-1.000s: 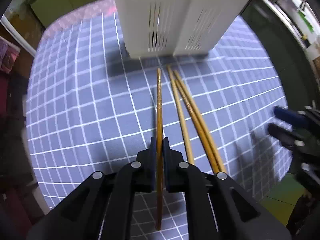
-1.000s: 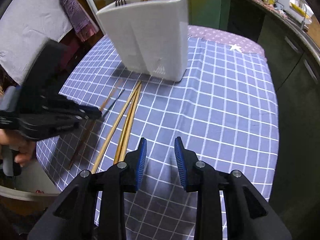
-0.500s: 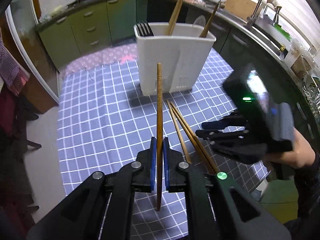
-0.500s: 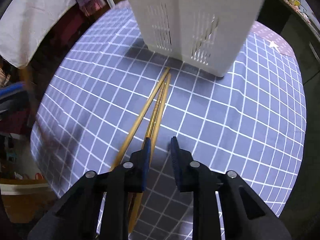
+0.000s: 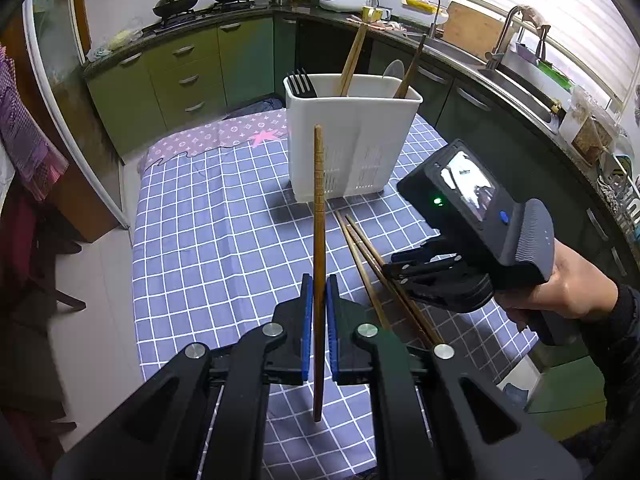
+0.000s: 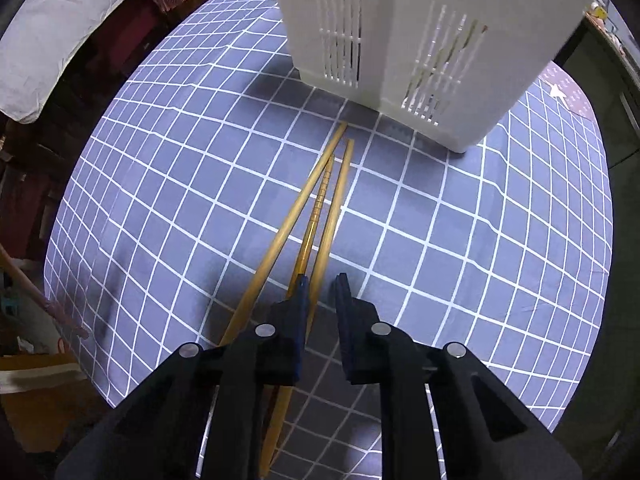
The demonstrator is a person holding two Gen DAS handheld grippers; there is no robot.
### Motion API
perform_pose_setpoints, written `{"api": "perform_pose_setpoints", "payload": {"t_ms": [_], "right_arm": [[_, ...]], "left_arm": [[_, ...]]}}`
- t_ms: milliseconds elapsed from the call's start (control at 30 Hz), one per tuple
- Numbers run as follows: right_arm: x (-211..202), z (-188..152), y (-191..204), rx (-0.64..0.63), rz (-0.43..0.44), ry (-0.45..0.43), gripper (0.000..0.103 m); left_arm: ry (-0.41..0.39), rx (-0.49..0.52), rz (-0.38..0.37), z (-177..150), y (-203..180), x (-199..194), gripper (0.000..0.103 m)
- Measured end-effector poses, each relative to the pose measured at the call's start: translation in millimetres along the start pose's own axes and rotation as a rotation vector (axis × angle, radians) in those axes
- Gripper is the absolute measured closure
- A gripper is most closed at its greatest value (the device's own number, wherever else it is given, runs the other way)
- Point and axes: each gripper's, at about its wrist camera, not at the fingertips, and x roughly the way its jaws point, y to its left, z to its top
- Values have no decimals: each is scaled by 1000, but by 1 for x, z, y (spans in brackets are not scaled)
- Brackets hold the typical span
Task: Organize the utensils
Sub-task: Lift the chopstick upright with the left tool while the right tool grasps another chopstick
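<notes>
Above the checked tablecloth (image 5: 208, 240), the left gripper (image 5: 317, 312) has its blue-padded jaws clamped on a single dark wooden chopstick (image 5: 318, 216), a slim straight stick with fine ridges cut near its far tip. Its long axis runs straight ahead along the fingers, the ridged tip aimed toward the white plastic utensil holder (image 5: 356, 136), the butt end sticking out back below the jaws. The stick is lifted clear of the cloth, and the gripper looks level, facing the holder.

That holder is a smooth, boxy caddy with slotted vents low on its walls; a black fork (image 5: 301, 83), wooden handles and a pale spoon stand up out of it.

On the cloth, a soft blue-grey fabric with a white grid, lie three more chopsticks (image 6: 316, 216): two plain light-wood ones and a darker ridged one between them. They fan out slightly, far tips pointing toward the foot of the holder and stopping just short of it.

The right gripper (image 6: 322, 300) is tipped nose-down over the near ends of those three. Its jaws are parted with nothing between the pads; the left finger (image 6: 298, 304) sits right over the middle and right sticks, though whether it touches them cannot be told. From the left wrist view, a bare hand (image 5: 568, 284) grips the right gripper's black handle, angled down toward the table.
</notes>
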Motion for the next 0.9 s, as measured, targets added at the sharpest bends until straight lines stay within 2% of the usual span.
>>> {"api": "perform_pose_setpoints", "payload": {"t_ms": [133,300,367,533,633,733,900], "right_arm": [[6,5,14,-19,-40,4,89],[7,7,21,-20,-54,-17,95],[1,6,20,-7,-32,-41,95],[-38,-3,16,9,20,-150,96],[-72,-13,12,21,39,-250,96],[-106,-30,8,25,37,-349,96],[-141,-69,-8,35,20,-431,96]], "left_arm": [[2,-1,-1,-2,0,-1,97],[13,3,-1,-5,-1,0,96],[14,1,2,-5,0,0,96],[4,-2,2,-3,3,-2,96],[-5,1,0,-2,2,-5,96],[-10,6,1,-2,1,-6,96],[-18,12,1,-1,0,-7,96]]}}
